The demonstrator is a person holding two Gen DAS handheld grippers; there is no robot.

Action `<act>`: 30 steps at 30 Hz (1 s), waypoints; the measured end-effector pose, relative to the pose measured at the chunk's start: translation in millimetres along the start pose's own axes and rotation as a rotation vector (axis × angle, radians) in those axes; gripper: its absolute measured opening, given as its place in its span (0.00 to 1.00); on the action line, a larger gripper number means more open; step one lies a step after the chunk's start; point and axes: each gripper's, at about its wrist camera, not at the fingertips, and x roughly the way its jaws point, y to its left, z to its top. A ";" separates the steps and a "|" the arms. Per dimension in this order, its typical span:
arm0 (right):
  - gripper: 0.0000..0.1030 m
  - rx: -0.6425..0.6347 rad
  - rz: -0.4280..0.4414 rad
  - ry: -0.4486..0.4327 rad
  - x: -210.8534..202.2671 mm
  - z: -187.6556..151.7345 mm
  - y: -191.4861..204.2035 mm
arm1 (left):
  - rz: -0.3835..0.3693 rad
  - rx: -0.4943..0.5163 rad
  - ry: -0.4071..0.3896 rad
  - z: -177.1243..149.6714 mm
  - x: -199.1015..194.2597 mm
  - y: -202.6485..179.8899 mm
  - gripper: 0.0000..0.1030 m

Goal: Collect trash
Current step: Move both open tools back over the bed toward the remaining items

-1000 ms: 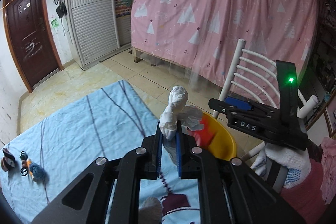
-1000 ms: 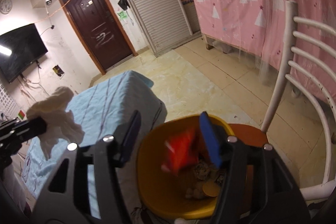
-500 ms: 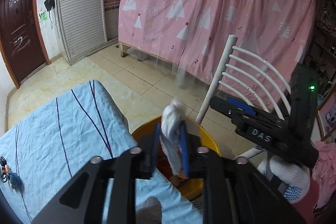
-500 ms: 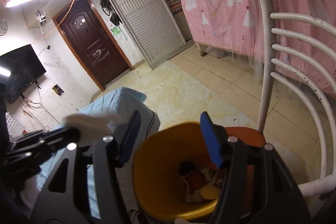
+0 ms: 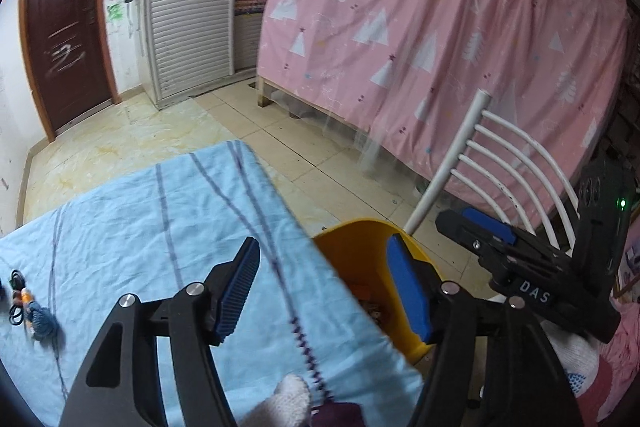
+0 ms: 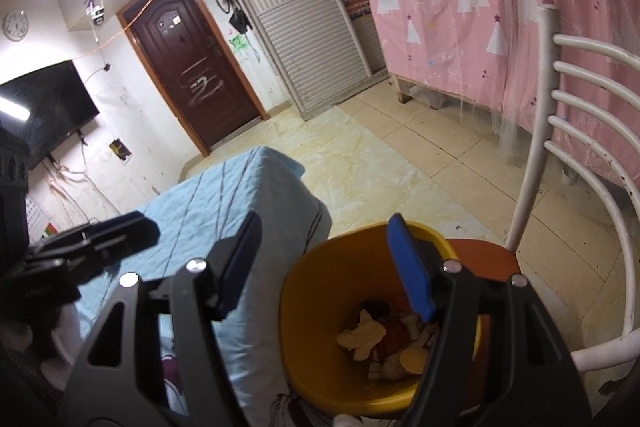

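My left gripper [image 5: 324, 291] has just been opening, and now nothing is between its blue pads; the white tissue it carried a second ago is gone from it. I believe it fell into the yellow bin [image 6: 304, 339], where a pale crumpled piece [image 6: 366, 337] lies on the other trash. My right gripper [image 6: 324, 267] is also released and empty above the bin. Small things [image 5: 34, 311] remain on the blue-covered counter [image 5: 140, 227], perhaps the next to collect.

Your yellow bin [image 6: 304, 307] stands upright on the chair seat, just beside the blue-sheeted bed — crumpled white tissue [image 6: 366, 337] lies inside on red and tan scraps [image 6: 394, 341].
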 end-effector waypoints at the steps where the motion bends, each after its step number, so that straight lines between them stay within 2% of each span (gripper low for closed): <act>1: 0.61 -0.006 0.002 0.003 1.1 -0.2 4.0 | 0.004 -0.009 -0.007 -0.4 -3.8 6.3 0.57; 14: 0.67 -0.138 0.056 0.061 26.8 -2.1 79.8 | 0.052 -0.100 -0.060 -7.2 -41.0 74.1 0.59; 30: 0.67 -0.313 0.155 0.153 68.3 -19.7 191.4 | 0.203 -0.224 -0.112 -26.0 -91.0 184.4 0.64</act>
